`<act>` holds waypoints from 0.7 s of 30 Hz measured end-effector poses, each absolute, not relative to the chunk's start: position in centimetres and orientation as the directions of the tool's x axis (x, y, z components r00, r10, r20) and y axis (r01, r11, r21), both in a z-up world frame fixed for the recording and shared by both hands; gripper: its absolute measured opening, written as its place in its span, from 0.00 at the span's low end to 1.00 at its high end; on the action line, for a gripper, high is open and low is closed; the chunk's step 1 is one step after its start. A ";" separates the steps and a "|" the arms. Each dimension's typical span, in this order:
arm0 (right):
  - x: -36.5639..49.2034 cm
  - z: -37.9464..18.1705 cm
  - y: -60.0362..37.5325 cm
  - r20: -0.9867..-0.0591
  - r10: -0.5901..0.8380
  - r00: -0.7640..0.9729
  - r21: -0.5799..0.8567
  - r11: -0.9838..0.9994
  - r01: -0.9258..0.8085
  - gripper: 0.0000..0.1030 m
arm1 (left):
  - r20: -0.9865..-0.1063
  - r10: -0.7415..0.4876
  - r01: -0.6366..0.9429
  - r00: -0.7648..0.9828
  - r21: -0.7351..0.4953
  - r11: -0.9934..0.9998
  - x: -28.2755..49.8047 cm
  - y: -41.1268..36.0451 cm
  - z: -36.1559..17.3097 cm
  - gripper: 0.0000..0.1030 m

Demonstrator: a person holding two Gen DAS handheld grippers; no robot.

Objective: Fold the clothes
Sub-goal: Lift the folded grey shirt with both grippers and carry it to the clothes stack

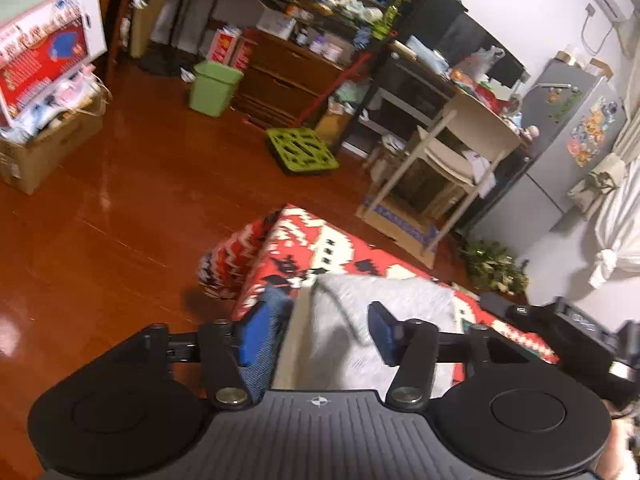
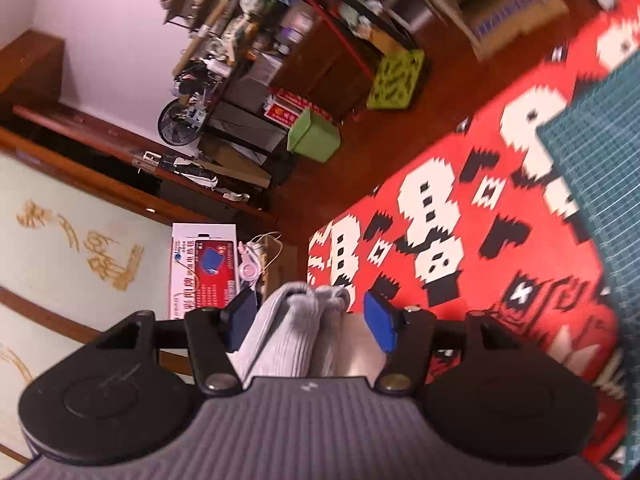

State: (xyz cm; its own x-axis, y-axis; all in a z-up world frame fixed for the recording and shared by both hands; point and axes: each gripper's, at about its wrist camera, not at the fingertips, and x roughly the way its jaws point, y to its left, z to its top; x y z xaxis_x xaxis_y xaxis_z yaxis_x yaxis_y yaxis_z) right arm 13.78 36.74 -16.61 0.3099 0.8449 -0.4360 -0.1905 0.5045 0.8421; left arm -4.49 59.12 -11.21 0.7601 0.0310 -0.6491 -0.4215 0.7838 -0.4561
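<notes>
A grey ribbed garment [image 1: 384, 300] lies bunched on a red, white and black patterned cover [image 1: 304, 240]. In the left wrist view, my left gripper [image 1: 318, 332] has its blue pads [image 1: 254, 336] set apart with grey, beige and blue denim-like layers filling the gap. My right gripper [image 2: 310, 320] is tilted above the cover's edge. Thick folds of the grey garment [image 2: 296, 332] sit between its fingers, pressed against the left pad [image 2: 240, 320]. The right gripper's black body [image 1: 568, 320] shows at the right of the left wrist view.
A teal gridded mat [image 2: 592, 140] lies on the patterned cover [image 2: 500, 208]. Around it is glossy wooden floor [image 1: 120, 220] with a green bin [image 1: 214, 88], a green crate [image 1: 302, 148], a cardboard box [image 1: 44, 148], a pale chair [image 1: 452, 160], cluttered shelves [image 1: 320, 20] and a fridge [image 1: 568, 132].
</notes>
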 end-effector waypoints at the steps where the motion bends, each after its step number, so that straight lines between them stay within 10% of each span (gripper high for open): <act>1: 14.3 -17.1 37.0 -0.432 0.850 0.300 0.851 0.495 -0.175 0.64 | -0.653 0.022 -0.425 0.757 -0.466 0.776 -4.0 59.4 -11.3 0.54; 6: 15.6 -18.7 39.2 -0.444 0.867 0.225 0.860 0.483 -0.162 0.61 | -0.677 0.004 -0.430 0.736 -0.463 0.775 -2.3 59.7 -11.8 0.51; 8: 15.6 -18.7 40.0 -0.449 0.870 0.205 0.848 0.487 -0.210 0.18 | -0.687 0.000 -0.428 0.727 -0.454 0.782 -2.0 59.6 -12.1 0.50; 16: 13.1 -15.6 42.8 -0.491 0.818 0.301 0.575 0.563 -0.594 0.16 | -0.721 0.029 -0.411 0.692 -0.361 0.837 -1.3 58.6 -13.6 0.46; 21: 13.8 -16.1 40.5 -0.449 0.837 0.311 0.687 0.546 -0.479 0.34 | -0.709 0.020 -0.413 0.705 -0.388 0.824 -1.7 59.2 -13.9 0.49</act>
